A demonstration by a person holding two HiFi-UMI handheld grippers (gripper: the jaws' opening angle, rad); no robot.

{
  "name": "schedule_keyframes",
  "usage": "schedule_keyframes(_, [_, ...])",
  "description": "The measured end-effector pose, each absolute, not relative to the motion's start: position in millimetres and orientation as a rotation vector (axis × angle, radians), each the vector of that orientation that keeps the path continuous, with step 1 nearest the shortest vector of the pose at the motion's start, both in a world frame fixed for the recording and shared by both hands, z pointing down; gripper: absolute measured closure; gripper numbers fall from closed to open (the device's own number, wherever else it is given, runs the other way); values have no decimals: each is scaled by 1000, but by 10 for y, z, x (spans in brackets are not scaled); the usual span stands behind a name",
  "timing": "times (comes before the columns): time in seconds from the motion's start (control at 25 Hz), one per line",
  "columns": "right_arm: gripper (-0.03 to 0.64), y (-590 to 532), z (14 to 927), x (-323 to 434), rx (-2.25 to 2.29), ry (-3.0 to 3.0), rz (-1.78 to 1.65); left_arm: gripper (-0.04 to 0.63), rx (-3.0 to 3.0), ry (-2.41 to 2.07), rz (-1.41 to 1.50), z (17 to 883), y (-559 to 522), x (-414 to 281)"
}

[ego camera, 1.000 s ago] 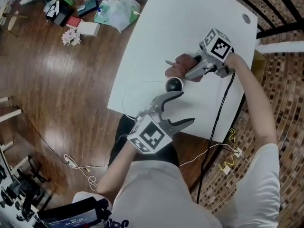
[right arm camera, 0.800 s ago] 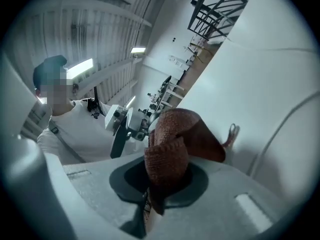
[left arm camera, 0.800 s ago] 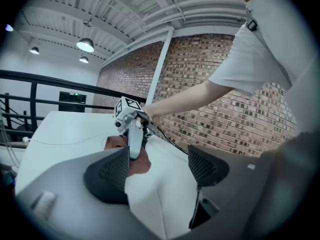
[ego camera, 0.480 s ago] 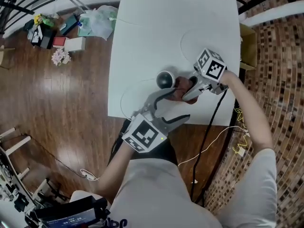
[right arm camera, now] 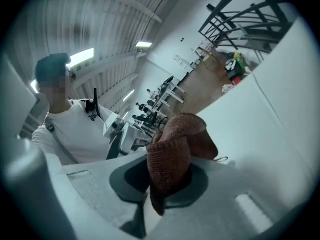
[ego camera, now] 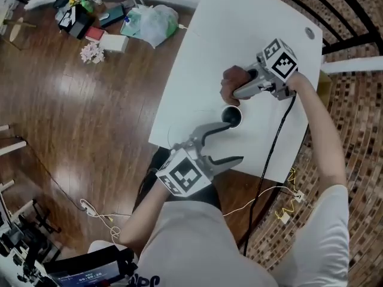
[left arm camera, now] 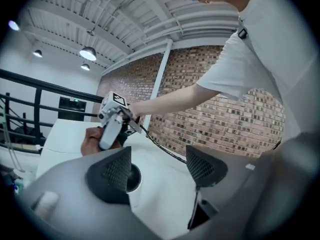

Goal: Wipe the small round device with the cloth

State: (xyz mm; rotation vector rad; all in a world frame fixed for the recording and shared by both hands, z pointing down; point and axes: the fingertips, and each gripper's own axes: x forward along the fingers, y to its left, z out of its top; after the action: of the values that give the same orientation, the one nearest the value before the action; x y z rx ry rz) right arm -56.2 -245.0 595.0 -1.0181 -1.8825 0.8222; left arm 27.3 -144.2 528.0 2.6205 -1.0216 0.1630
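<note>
Two tools are over the white table point(ego camera: 197, 46). The right gripper point(ego camera: 239, 91) is pinching the cloth point(ego camera: 230, 81), a reddish-brown wad bulging out past its jaws. The left gripper point(ego camera: 235, 140) stands spread; its jaws have just closed in a bit, but w/ nothing pressed btw. the pads. The small round device point(ego camera: 232, 116), black w/ a pale rim, sits on the table near its front edge, just beyond the tip of one left jaw and just below the cloth. Can't tell if cloth and device touch. Progress, as a judgement: the cloth is in hand and right by the device, so wiping looks under way or about to land. No view shows how clean the surface is, so most of the rubbing prob. remains, plus steadying the device w/ the left jaws so it won't skid. Obstacles: little on the table itself, only a small grey disc point(ego camera: 309, 33) at the far corner, well apart. A black cable point(ego camera: 276, 137) trails from the right gripper over the table edge and could drag. Floor clutter, i.e. a plastic bag point(ego camera: 152, 21) and flowers point(ego camera: 91, 52), lies well away.
</note>
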Motion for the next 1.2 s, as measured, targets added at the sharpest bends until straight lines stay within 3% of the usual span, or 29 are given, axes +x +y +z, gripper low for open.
schedule_keyframes(0.2, [589,-1928,6033,-1118,-1270,-1642,781,230,2600,-1094,185,5354,-1440,162])
schedule_keyframes(0.48, [589,-1347,6303,-720,-1417,-1220,636,249,2575,-1174,148,5392,-1347,151])
schedule_keyframes(0.88, [589,-2072,6192,-735,-1035,-1764,869,249,2621,-1067,144,5289,-1319,231])
schedule_keyframes(1.2, [589,-2181,6145,61,-782,-2021,1167,249,2653,-890,127,5258,-1264,514])
